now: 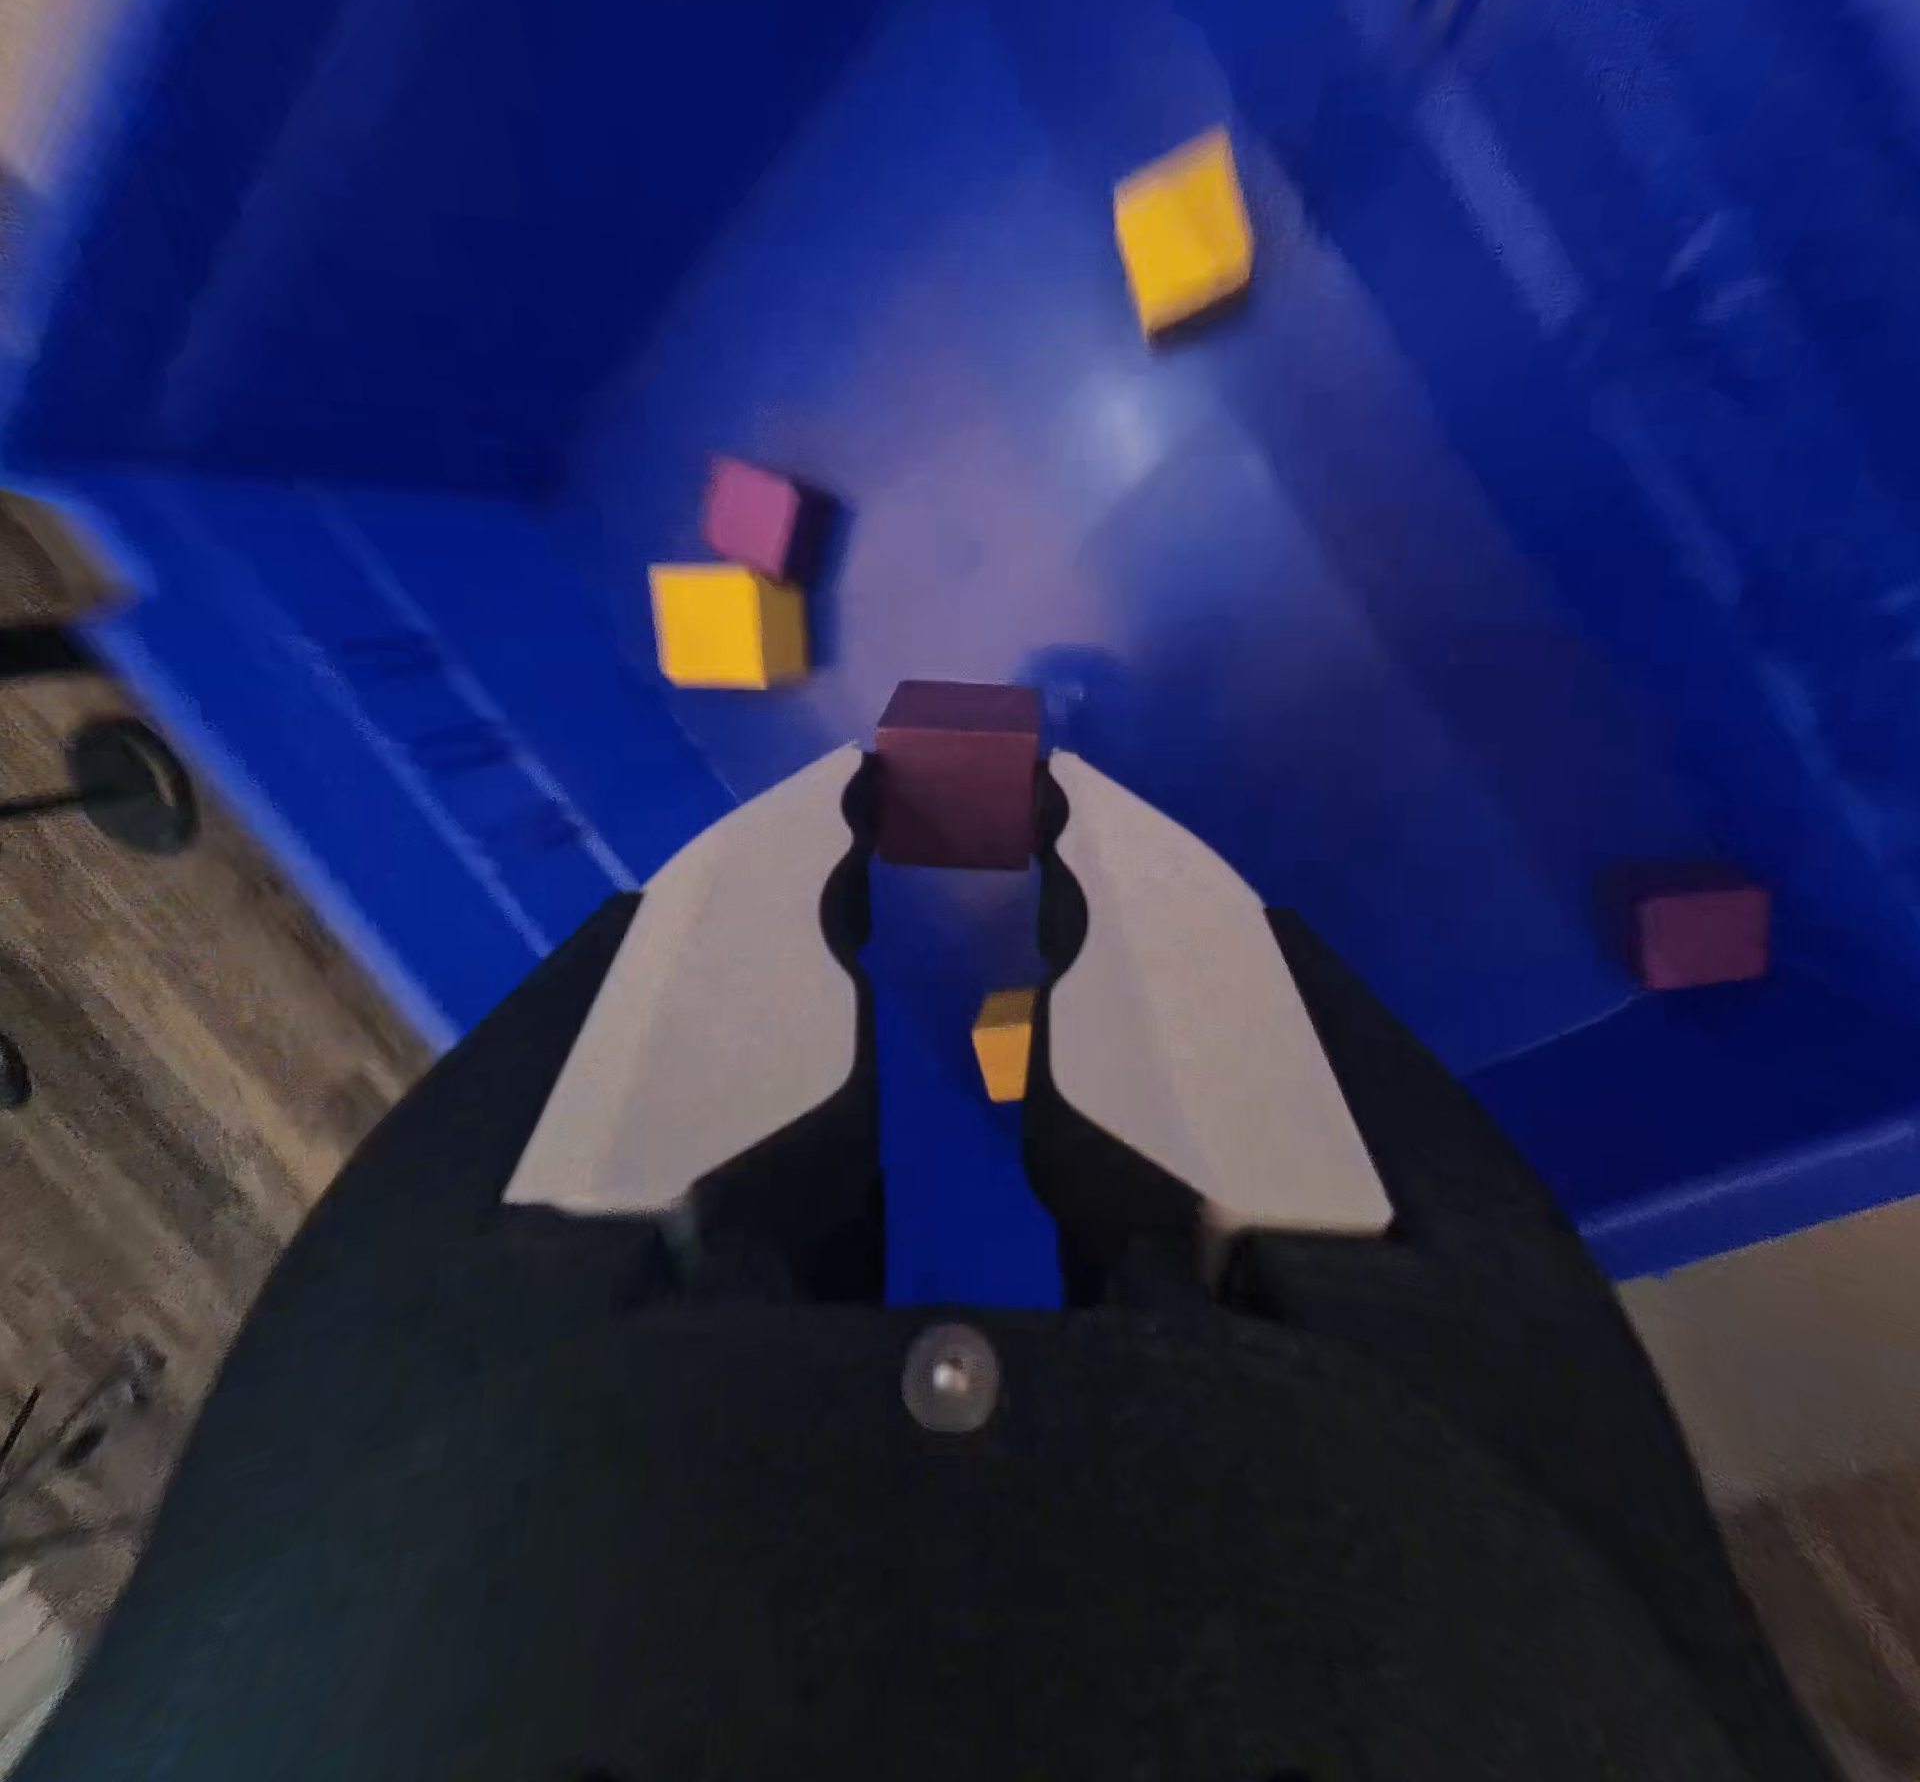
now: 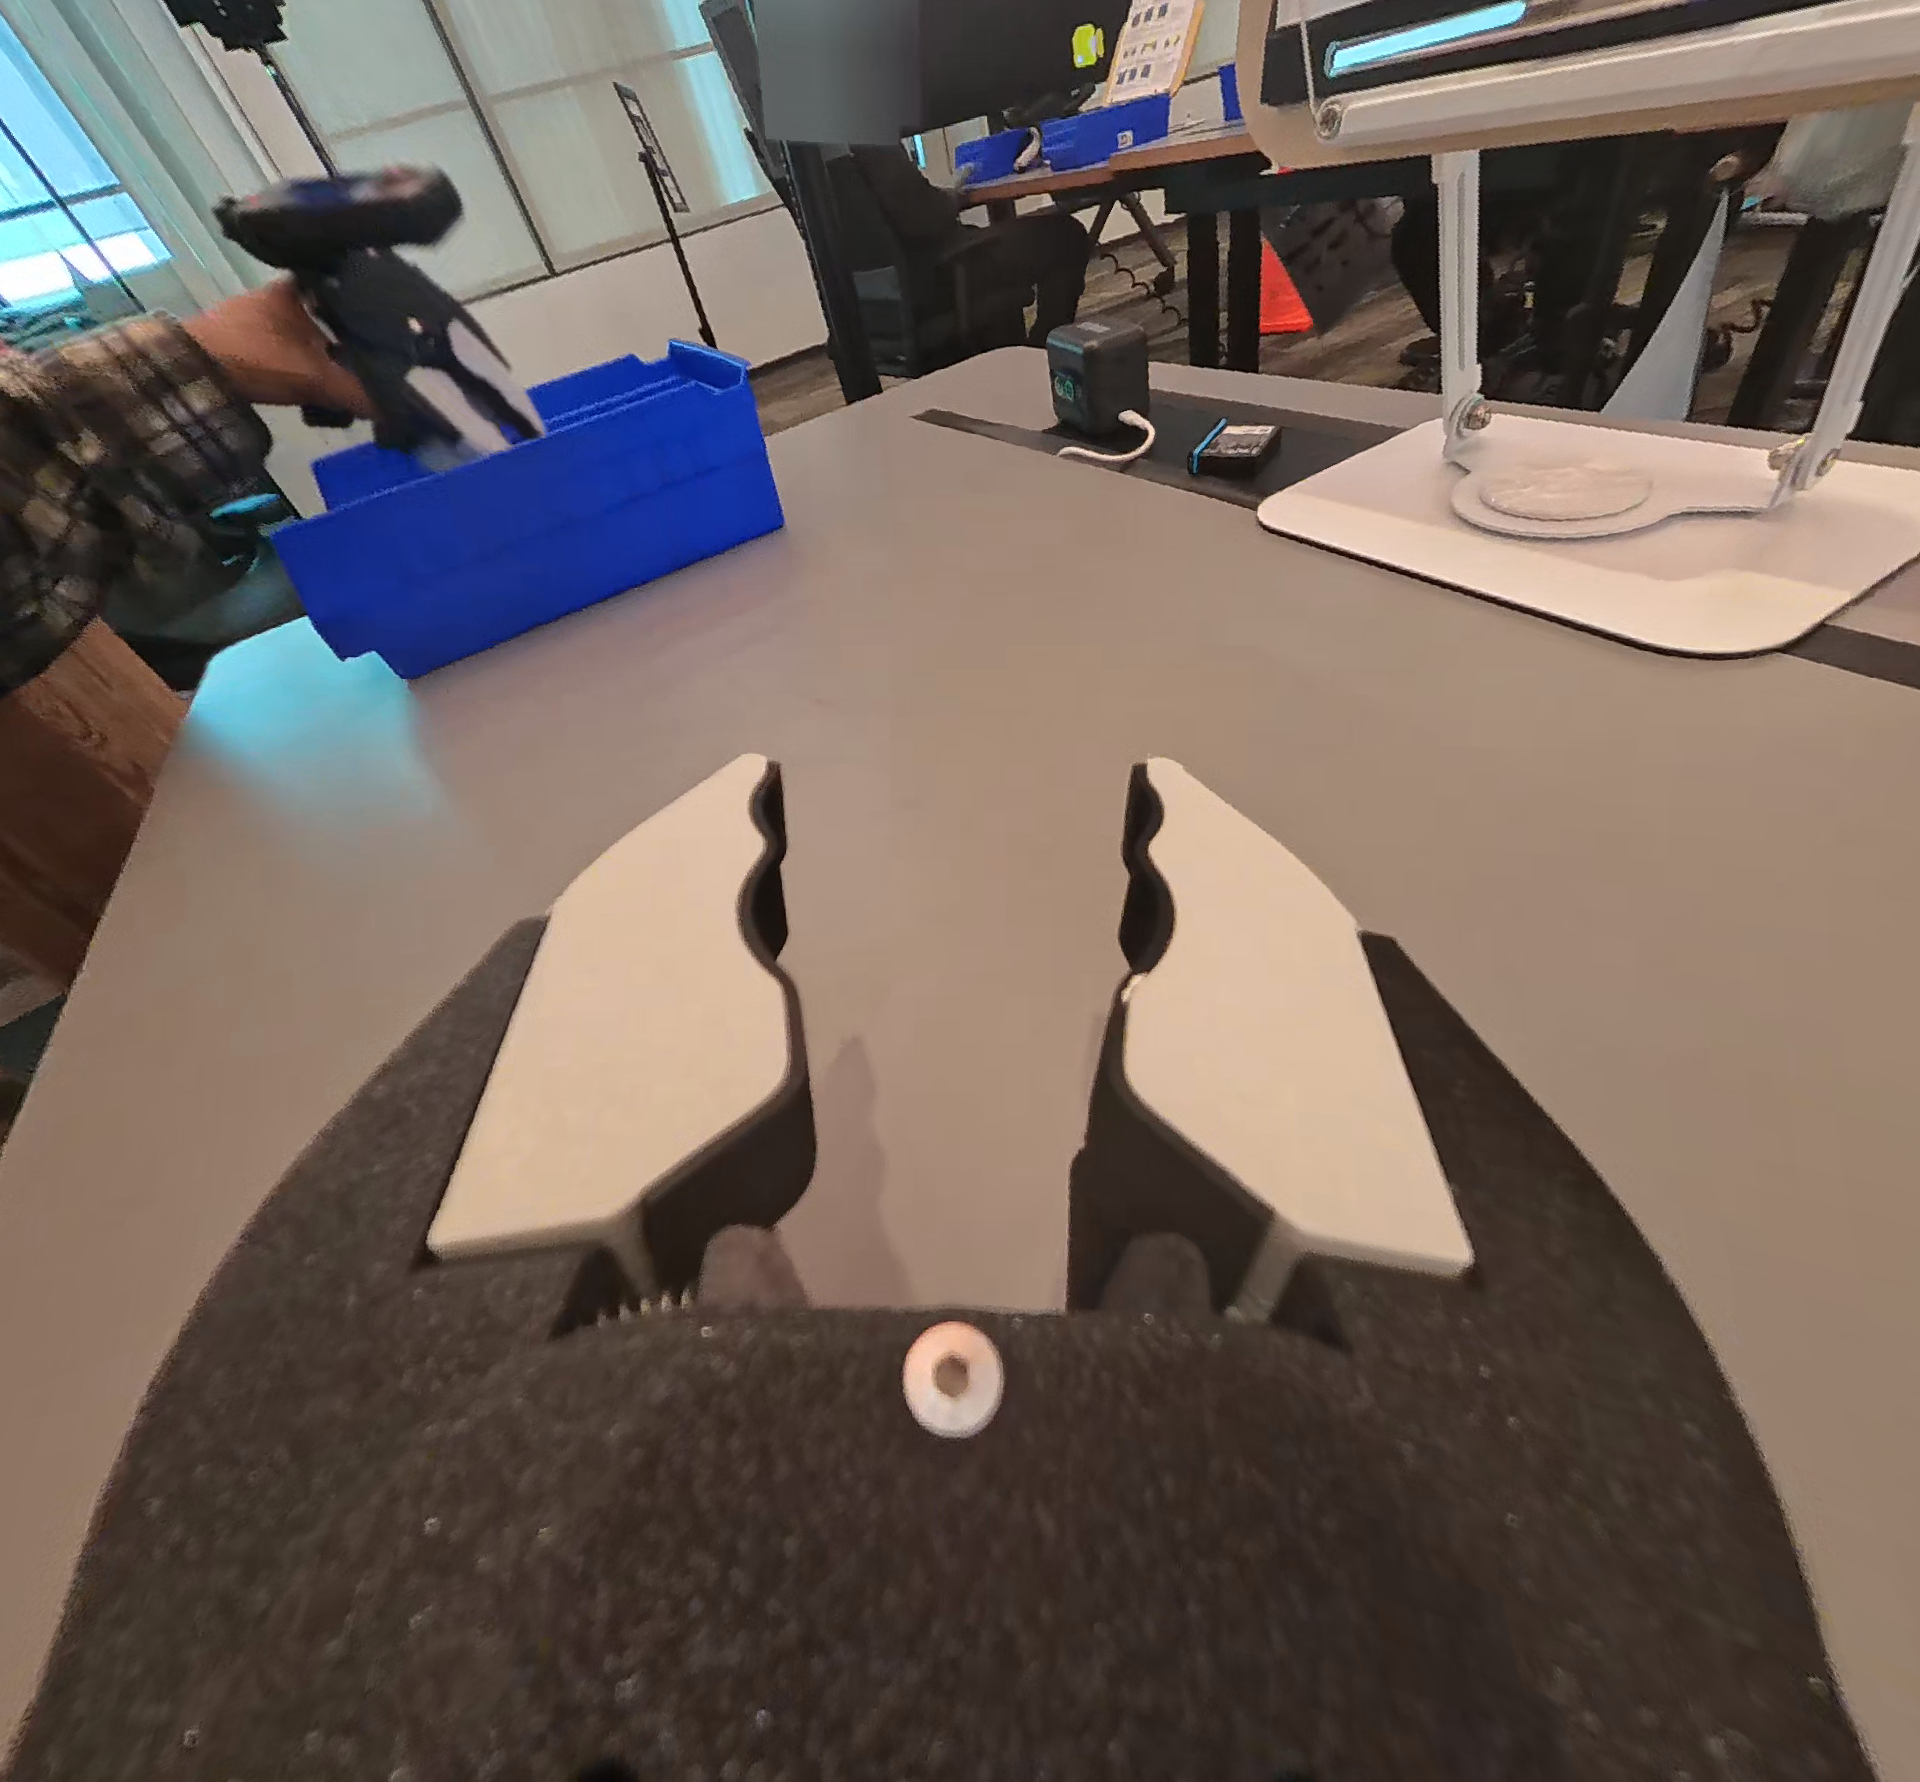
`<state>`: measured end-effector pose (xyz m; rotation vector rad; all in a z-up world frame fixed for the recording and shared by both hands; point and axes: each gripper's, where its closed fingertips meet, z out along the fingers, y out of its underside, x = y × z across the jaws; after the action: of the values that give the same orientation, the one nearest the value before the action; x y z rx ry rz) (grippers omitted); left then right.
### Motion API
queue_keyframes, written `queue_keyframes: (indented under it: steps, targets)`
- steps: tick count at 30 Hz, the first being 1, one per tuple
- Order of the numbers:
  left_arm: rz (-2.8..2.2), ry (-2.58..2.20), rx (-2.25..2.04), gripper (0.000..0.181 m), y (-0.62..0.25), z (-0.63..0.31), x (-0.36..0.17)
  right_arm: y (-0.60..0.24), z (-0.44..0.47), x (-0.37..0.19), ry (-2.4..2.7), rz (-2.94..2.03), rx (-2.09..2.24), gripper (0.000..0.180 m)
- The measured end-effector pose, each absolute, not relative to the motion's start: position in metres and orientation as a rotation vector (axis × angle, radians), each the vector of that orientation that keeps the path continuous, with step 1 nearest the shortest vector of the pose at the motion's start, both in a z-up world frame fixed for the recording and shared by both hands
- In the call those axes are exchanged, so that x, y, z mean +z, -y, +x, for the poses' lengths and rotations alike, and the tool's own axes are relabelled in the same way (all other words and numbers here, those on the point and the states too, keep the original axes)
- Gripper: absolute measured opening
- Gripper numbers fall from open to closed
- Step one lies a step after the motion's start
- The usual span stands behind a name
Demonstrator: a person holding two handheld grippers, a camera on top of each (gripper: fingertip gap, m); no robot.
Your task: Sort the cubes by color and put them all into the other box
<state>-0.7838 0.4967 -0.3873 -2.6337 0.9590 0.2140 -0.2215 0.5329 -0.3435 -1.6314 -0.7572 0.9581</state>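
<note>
A grey worktop (image 2: pixel 987 652) in an office room with glass walls carries a blue box (image 2: pixel 540 517) near its far left edge and a white stand (image 2: pixel 1558 558) at far right. The middle lies open. The left gripper (image 1: pixel 956 776) reaches into the box, jaws clamped on a purple cube (image 1: pixel 956 787); yellow cubes (image 1: pixel 727 626) and purple cubes (image 1: pixel 1704 927) sit on the box floor. The right gripper (image 2: pixel 956 776) hovers over bare worktop, jaws wide, holding nothing.
</note>
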Motion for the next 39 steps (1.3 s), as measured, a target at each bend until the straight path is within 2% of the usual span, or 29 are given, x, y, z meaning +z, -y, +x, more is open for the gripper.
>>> queue_keyframes:
  steps: [1,6,10,13,17,23,24,25,26,29,33,36,39]
  targets:
    - [-2.535,-0.927,0.195,0.028,-0.506,-0.772,-0.367,-0.532,-0.222,-0.342,0.755,-1.629,0.972,0.062]
    - [-1.864,-0.914,-0.043,0.027,-0.526,-0.636,-0.251,-0.52,-0.245,-0.324,0.69,-1.599,1.244,0.065]
    - [-1.439,-0.96,-0.342,0.027,-0.504,-0.499,-0.207,-0.492,-0.279,-0.275,0.604,-1.508,1.756,0.068]
    - [-1.248,-0.993,-0.554,0.027,-0.487,-0.417,-0.209,-0.474,-0.302,-0.248,0.553,-1.534,2.07,0.066]
    - [-1.123,-1.076,-0.648,0.028,-0.472,-0.348,-0.231,-0.459,-0.324,-0.248,0.549,-1.73,2.191,0.062]
    - [-1.086,-1.133,-0.672,0.028,-0.46,-0.315,-0.25,-0.453,-0.329,-0.25,0.556,-1.804,2.207,0.049]
    - [-1.089,-1.142,-0.665,0.028,-0.459,-0.313,-0.253,-0.452,-0.33,-0.25,0.561,-1.8,2.215,0.044]
    - [-1.09,-1.146,-0.657,0.028,-0.459,-0.312,-0.255,-0.45,-0.33,-0.25,0.576,-1.804,2.219,0.032]
    - [-1.085,-1.143,-0.658,0.027,-0.458,-0.311,-0.255,-0.45,-0.33,-0.252,0.586,-1.815,2.207,0.027]
    - [-1.094,-1.149,-0.671,0.031,-0.455,-0.308,-0.258,-0.454,-0.321,-0.252,0.598,-1.829,2.127,0.027]
    - [-1.159,-1.123,-0.744,0.065,-0.452,-0.306,-0.267,-0.472,-0.261,-0.248,0.59,-1.919,1.859,0.027]
    - [-1.204,-1.136,-0.764,0.068,-0.451,-0.303,-0.279,-0.503,-0.163,-0.252,0.526,-2.092,1.376,0.027]
    - [-1.235,-1.162,-0.738,0.067,-0.451,-0.298,-0.288,-0.528,-0.022,-0.276,0.417,-2.36,0.671,0.027]
